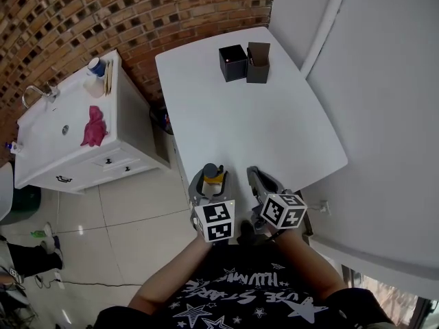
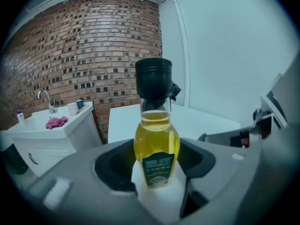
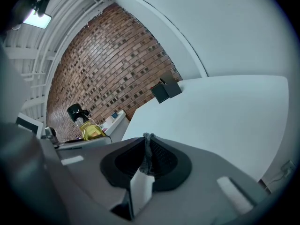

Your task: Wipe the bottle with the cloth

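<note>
Bottle (image 2: 156,149) with yellow liquid, black cap and dark label is standing upright at the near edge of the white bench (image 1: 260,129), between the jaws of the left gripper (image 1: 212,186). Left gripper is sitting released, jaws flanking the bottle, with thin slivers of bench showing either side of its base. Grey cloth (image 3: 148,150) is being pinched as a thin fold by the right gripper (image 1: 260,181), which is clenched on it just right of the bottle, over the same bench edge. Two black boxes (image 1: 245,63) are sitting side by side at the bench's far end. Left of the bench, a white sink cabinet (image 1: 48,149) is carrying a pink rag (image 1: 94,127), a cup (image 1: 97,66) and a faucet (image 1: 36,94). Brick wall (image 1: 103,12) is running behind.
</note>
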Motion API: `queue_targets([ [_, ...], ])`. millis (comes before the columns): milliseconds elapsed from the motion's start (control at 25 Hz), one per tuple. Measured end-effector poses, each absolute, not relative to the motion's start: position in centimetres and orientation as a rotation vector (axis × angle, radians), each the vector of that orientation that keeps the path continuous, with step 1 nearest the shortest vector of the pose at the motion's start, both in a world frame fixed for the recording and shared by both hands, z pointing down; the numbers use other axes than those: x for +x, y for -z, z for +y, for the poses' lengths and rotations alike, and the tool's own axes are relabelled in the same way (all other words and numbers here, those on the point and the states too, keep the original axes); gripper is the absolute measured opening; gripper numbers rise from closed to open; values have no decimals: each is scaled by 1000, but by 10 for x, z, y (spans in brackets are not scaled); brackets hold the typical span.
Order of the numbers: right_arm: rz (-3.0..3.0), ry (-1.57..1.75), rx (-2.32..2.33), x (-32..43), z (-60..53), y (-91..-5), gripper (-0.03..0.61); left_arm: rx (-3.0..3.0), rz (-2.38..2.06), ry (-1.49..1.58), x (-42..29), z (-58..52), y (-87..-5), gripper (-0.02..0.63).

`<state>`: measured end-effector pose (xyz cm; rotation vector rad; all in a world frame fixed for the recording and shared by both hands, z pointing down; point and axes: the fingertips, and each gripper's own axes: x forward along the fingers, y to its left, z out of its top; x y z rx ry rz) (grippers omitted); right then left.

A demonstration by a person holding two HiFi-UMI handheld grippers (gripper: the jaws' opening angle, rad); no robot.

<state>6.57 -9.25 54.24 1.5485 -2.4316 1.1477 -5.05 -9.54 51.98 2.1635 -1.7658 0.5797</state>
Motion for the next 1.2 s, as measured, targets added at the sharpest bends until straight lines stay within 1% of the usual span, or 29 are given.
queue_targets([
  [160, -2455, -1123, 1527, 64, -98, -537, 35, 2186, -1748, -584, -50, -95, -519, 258],
  [320, -2566, -991, 1451, 57, -104, -513, 35, 2276, -1676, -590, -46, -92, -521, 255],
  [640, -2816, -778, 1064, 27, -106, -450, 35, 2434, -1452, -600, -34, -82, -517, 250],
  [880, -2850, -826, 957, 18, -97, -433, 35, 2648, -1127, -718, -23, -70, -518, 250],
  [1200, -2840, -880, 899, 5, -79, -440, 35, 2873, -717, -740, -12, -61, -515, 252],
])
